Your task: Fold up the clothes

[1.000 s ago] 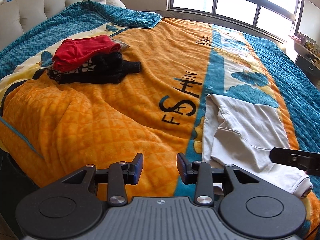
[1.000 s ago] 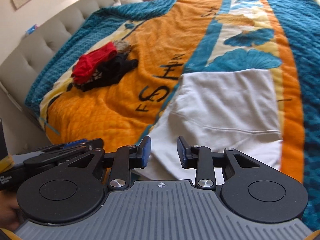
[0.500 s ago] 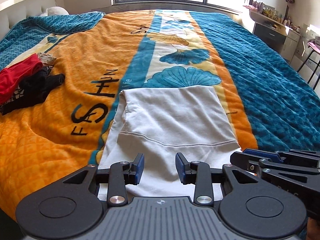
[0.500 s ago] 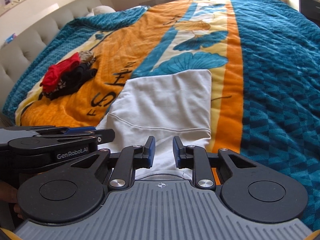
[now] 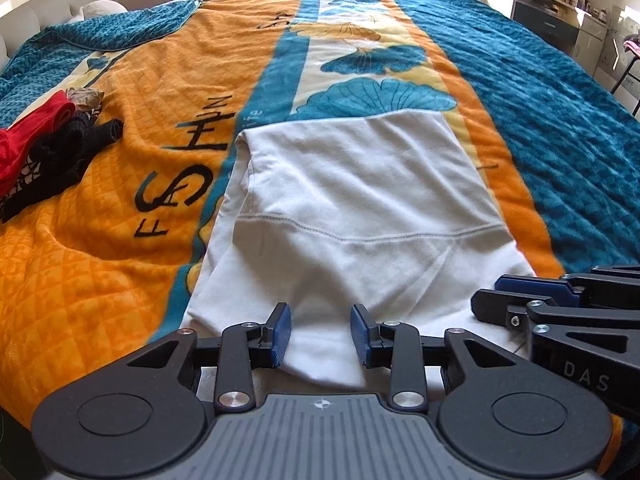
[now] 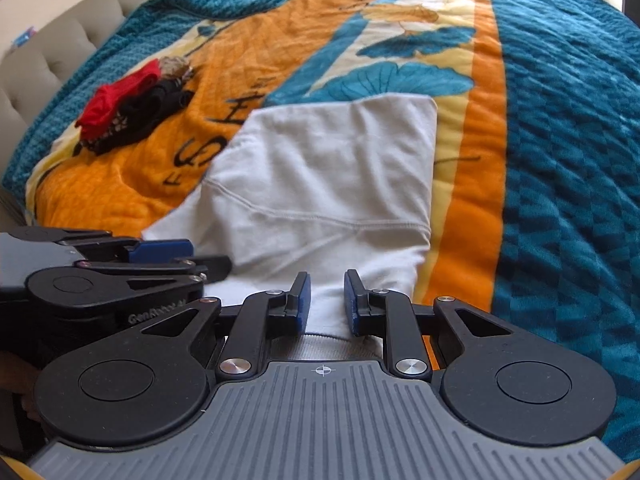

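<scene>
A white sweatshirt [image 5: 360, 184] [image 6: 328, 168] lies folded flat on the orange and teal bed blanket [image 5: 120, 240], its ribbed hem toward me. My left gripper [image 5: 320, 332] hovers over the near left part of that hem, jaws partly open, white fabric showing in the gap with no pinch visible. My right gripper [image 6: 325, 304] stands over the near right part, jaws narrower, the ribbed hem [image 6: 320, 346] just below them. Each gripper shows in the other's view: the right gripper [image 5: 490, 294] and the left gripper [image 6: 208, 258].
A pile of red and black clothes [image 5: 40, 148] [image 6: 124, 112] lies on the blanket to the left. A padded headboard [image 6: 48, 52] and a turned-back teal cover [image 5: 120, 32] are far left. A desk with shelves [image 5: 560, 12] stands beyond the bed's right side.
The left view swung from the clothes pile onto the white sweatshirt. Both grippers sank toward its near hem, side by side. The right jaws narrowed; the left jaws kept their gap.
</scene>
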The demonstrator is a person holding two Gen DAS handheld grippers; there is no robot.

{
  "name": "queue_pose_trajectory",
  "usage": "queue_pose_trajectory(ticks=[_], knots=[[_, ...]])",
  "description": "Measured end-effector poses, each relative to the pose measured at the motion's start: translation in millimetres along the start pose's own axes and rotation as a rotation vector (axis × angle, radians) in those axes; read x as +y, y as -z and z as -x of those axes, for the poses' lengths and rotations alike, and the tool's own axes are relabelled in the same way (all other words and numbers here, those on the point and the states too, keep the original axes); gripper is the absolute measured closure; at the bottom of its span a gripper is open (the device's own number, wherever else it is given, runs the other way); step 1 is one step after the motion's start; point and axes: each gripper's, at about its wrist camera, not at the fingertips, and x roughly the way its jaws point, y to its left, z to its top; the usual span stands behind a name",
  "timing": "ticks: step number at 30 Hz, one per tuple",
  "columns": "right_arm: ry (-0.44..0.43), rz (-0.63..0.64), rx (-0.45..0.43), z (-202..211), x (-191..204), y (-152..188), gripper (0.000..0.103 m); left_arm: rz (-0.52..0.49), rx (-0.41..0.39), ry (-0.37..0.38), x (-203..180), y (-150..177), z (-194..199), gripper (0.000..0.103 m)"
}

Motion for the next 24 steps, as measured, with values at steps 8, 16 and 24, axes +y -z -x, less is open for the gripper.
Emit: queue_pose_trajectory(ticks=[8,16,24], knots=[[-0.057,-0.087,0.005,46,-41,6,0.076,0.017,-0.024,0.092,35,1,38,0.07],[-0.173,-0.387,-0.13,13,-95,-52,0.082,0.211,-0.073,0.308,63,-57,-14,0.092],[-0.301,-0.516,0.002,-86,-111,-64,0.103,0.344,0.021,0.273,83,-54,-82,0.093]])
